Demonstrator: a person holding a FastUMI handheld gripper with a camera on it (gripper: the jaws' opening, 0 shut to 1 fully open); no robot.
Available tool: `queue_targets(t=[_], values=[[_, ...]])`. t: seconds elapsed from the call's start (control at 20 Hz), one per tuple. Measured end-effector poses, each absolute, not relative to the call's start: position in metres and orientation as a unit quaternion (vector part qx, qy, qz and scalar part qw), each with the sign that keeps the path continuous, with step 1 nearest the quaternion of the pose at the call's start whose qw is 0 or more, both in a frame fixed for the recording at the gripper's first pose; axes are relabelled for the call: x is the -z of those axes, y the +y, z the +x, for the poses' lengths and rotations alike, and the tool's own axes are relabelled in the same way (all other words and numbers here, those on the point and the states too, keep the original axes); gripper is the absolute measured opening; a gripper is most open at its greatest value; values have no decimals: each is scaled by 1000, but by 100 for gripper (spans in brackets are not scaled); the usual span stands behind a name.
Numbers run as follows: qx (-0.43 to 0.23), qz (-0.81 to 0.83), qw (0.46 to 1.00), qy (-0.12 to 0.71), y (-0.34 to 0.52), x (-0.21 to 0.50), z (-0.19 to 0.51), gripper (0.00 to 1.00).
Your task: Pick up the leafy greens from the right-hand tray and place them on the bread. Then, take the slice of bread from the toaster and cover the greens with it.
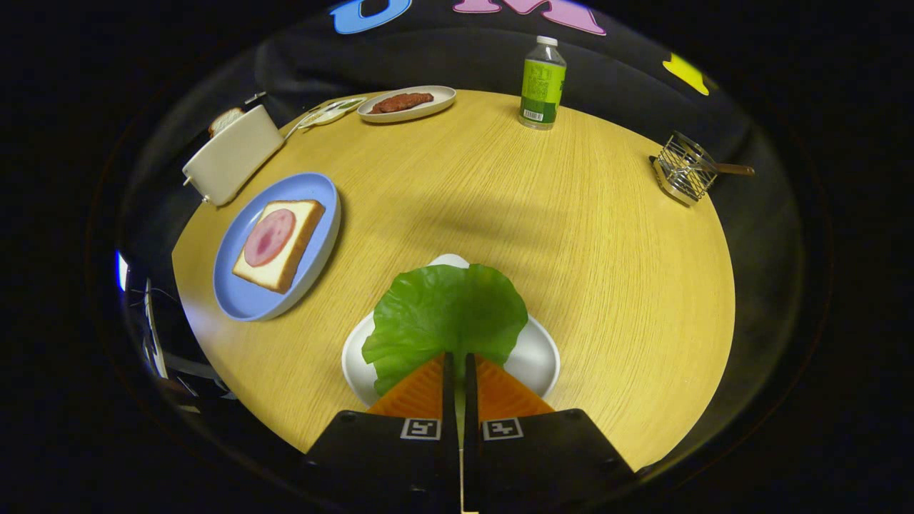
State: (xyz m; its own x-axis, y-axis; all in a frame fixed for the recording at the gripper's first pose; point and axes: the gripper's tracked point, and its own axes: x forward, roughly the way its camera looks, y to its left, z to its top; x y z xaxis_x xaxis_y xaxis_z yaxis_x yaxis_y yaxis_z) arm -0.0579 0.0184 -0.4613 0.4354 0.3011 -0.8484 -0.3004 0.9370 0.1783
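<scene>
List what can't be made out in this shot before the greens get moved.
- Grip: the gripper fingers are nearly closed on the lettuce leaf, whose near edge they cover.
- White tray: mostly under the leaf.
- Toaster: the bread slice in its slot shows just its top.
- Bottle: label too small to read.

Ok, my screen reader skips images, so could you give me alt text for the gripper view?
The hand-held gripper is shut on a green lettuce leaf above a white tray on a round wooden table. Beyond and to the left, a blue plate holds bread topped with ham, beside a toaster.
</scene>
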Motion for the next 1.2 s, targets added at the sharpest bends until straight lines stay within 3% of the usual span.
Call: queue_targets(t=[0.55,0.85,1.2], values=[[-203,11,875,439,39,361,-46,6],[-263,25,875,406,107,300,-34,6],[-328,34,850,411,200,278,-36,6]])
